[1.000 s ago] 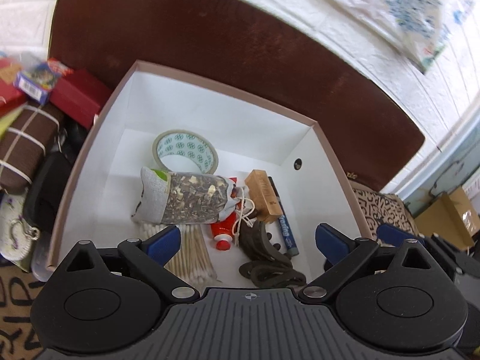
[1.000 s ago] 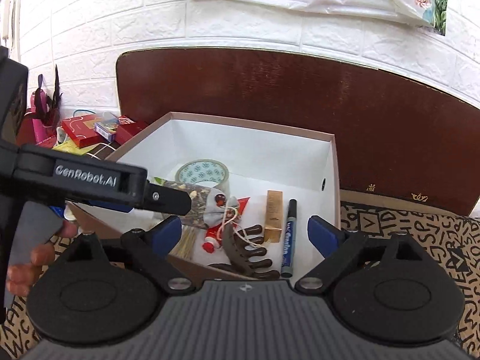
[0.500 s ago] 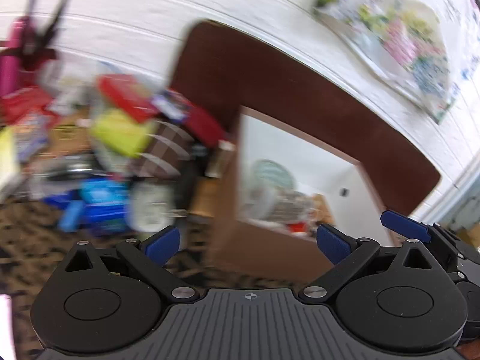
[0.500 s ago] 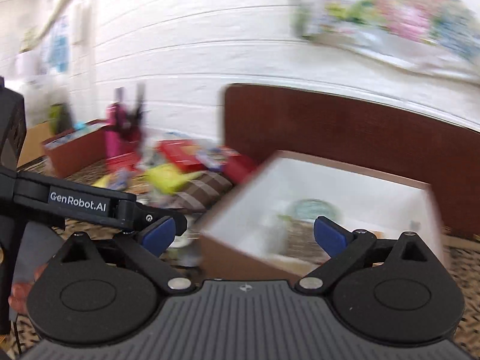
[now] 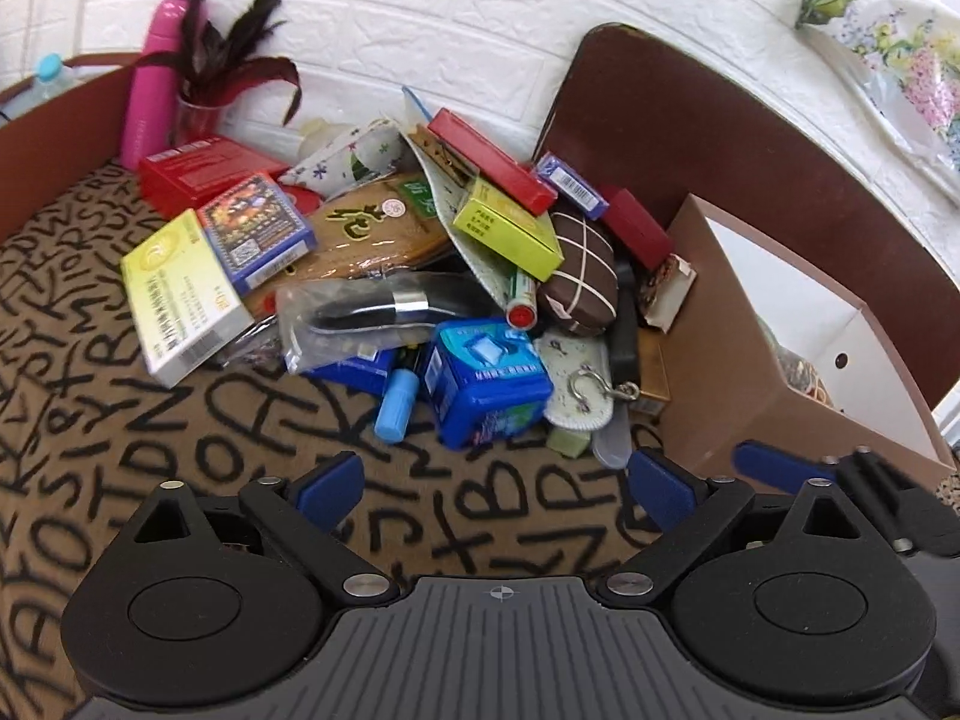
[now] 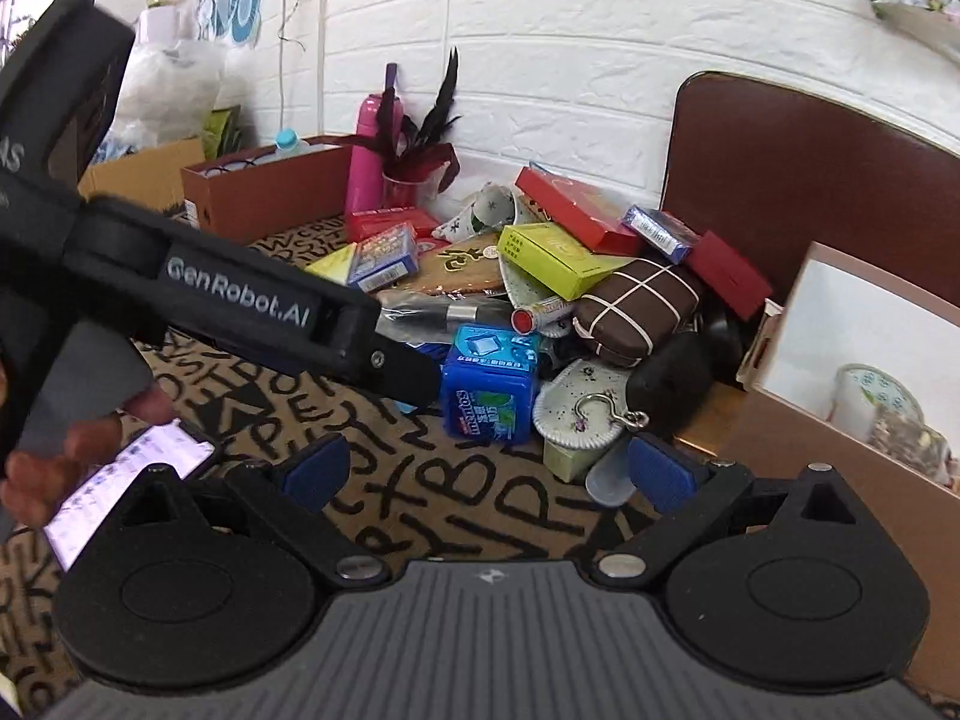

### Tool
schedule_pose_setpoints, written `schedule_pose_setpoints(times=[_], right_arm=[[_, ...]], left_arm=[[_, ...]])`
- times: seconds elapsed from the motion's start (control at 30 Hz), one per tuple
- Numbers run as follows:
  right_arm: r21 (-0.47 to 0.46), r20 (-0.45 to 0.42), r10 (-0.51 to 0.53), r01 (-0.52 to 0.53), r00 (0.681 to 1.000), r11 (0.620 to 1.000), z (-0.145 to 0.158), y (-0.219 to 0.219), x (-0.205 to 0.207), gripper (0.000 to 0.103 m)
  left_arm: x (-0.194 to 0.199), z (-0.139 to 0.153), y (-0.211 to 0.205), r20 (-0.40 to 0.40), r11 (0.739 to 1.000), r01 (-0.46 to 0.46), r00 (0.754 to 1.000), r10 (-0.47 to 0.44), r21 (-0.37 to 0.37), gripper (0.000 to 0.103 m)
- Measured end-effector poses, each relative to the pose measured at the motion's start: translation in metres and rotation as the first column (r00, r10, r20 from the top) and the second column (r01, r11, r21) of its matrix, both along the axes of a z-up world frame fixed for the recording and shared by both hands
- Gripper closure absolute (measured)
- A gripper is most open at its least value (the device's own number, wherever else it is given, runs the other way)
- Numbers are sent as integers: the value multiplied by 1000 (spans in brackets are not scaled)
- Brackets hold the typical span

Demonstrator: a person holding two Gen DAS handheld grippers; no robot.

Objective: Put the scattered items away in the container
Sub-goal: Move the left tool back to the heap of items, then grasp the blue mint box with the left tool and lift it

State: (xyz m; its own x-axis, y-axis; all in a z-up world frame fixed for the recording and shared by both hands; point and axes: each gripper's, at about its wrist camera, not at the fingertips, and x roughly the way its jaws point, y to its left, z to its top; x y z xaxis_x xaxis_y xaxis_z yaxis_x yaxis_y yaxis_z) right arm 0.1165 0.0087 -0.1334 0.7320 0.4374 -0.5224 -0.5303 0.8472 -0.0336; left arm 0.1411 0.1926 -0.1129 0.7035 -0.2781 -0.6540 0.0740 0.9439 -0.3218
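At six o'clock in each wrist view, the tongs sit spread wide with nothing between their blue pads: the left tongs (image 5: 495, 483) and the right tongs (image 6: 489, 471) both hang over the letter-patterned tabletop (image 5: 180, 432). In the right wrist view the left tongs' black body crosses from nine o'clock, a lit phone (image 6: 129, 483) below it.

Just past the pads, at twelve o'clock, lies the near edge of the scattered pile: a blue mint box (image 5: 483, 381), a light blue tube (image 5: 396, 408) at its left, and a speckled pouch with a metal hook (image 5: 576, 384) at its right. Farther in, a clear bag holding a black item (image 5: 372, 315), a yellow-white carton (image 5: 180, 294) at ten o'clock, a brown case with white bands (image 5: 579, 273) and a lime-green box (image 5: 507, 228) overlap one another. Red boxes (image 5: 492, 162) top the heap behind.

At three o'clock stands the container (image 5: 714, 360), a brown box with white inside, touching the pile's right edge; a tape roll (image 6: 876, 396) shows within. A pink bottle (image 5: 150, 78) stands at eleven o'clock by the white brick wall (image 5: 480, 12).
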Motion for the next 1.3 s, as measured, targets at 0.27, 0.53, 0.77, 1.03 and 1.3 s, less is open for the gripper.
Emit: schedule_pose_setpoints(times=[0.27,0.53,0.77,1.03,1.3], right_arm=[[22,-26,-15,16,1000,1000,-26,20,50,11],[3,-31,-1,1,1000,1000,-44,40,79,27],[4,-17,12,-12,1000,1000,-45,42,83,34],[37,-68,72,-70,995,997,-29,17,47,38],[0,-116,73,-73,991,997,-17,-49,-35,40]], left_arm=[[58,-25,0,-48,996,70,996,-72,-46,20],[89,-43,-2,-74,993,75,994,-82,-94,23],[97,-46,4,-97,989,82,991,-94,-121,33],[50,-35,-10,-124,986,97,986,-114,-133,35],[-28,-37,-70,-167,957,230,951,-259,-178,34]])
